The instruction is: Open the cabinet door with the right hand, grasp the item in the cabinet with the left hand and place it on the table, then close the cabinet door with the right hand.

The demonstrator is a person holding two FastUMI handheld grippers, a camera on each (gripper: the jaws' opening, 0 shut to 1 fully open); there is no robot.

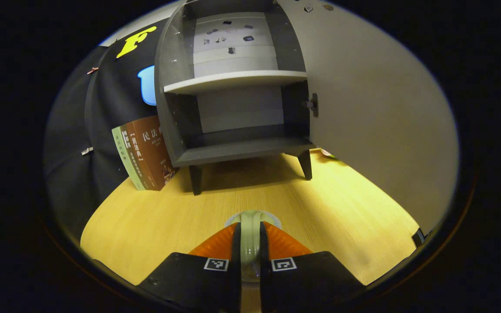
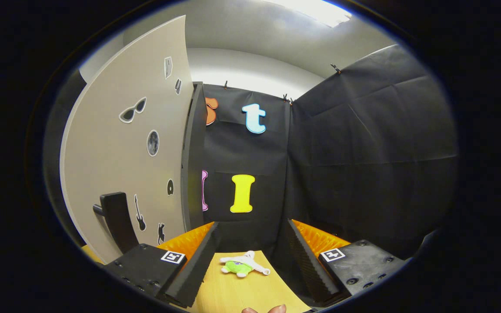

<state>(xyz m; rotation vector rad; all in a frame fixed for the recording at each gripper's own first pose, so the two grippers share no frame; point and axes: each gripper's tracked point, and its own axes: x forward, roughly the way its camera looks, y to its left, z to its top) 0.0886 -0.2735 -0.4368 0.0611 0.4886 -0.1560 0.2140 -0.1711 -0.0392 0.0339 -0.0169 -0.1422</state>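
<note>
- Clamped between both fingers of the left gripper [image 1: 250, 237] in the left gripper view is a pale, translucent round-edged item [image 1: 250, 226], held on edge low over the wooden table [image 1: 146, 226]; what the item is cannot be told.
- Ahead of it the grey cabinet [image 1: 233, 152] stands on short dark legs, its door [image 1: 376, 121] swung wide to the right; both the lower compartment and the shelf [image 1: 233, 81] above it are bare.
- Leaning at the cabinet's left side, against the black cloth, are two books [image 1: 144, 152].
- Right gripper [image 2: 250, 245], in the right gripper view, has its fingers spread wide with nothing between them, level and just beside the door's outer face [image 2: 120, 152].
- That face carries small stickers and a dark handle [image 2: 118, 219], which sits close to the left finger but apart from it.
- Between the spread fingers, farther along the table, lies a small green-and-white plush toy [image 2: 242, 265].
- Fingertips of a hand [image 2: 263, 309] peek in at the bottom edge.
</note>
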